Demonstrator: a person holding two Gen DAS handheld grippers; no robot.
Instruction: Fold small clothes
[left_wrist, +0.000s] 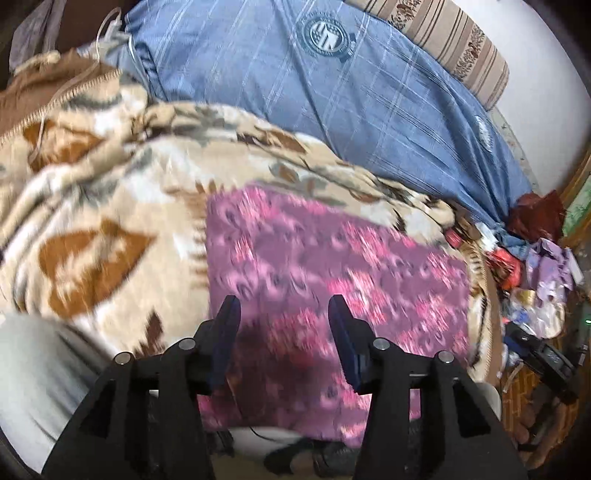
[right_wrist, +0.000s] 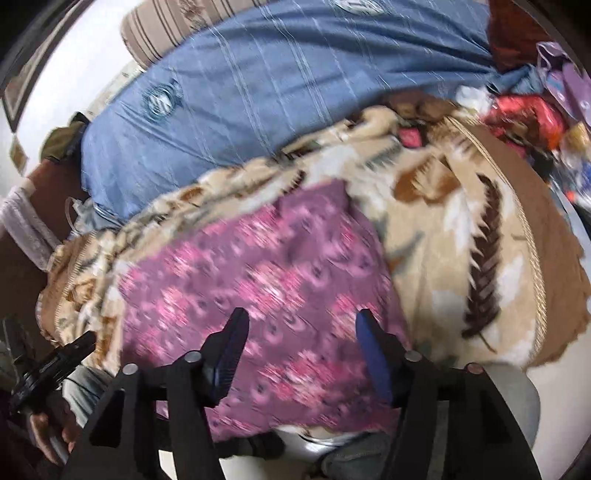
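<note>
A purple garment with a pink flower print (left_wrist: 325, 266) lies flat as a rough rectangle on a beige and brown patterned blanket (left_wrist: 96, 206). In the left wrist view my left gripper (left_wrist: 284, 306) hovers over the garment's near part, its blue-padded jaws apart with nothing between them. In the right wrist view the same garment (right_wrist: 258, 273) fills the middle, and my right gripper (right_wrist: 301, 321) stands open above its near edge, free of the cloth. Both pictures are smeared by motion.
A blue checked duvet (left_wrist: 332, 96) lies behind the blanket, with a striped cushion (left_wrist: 454, 40) beyond it. A heap of small clothes and clutter (left_wrist: 535, 280) sits at the right. The other gripper's handle and a hand (right_wrist: 48, 369) show at lower left in the right wrist view.
</note>
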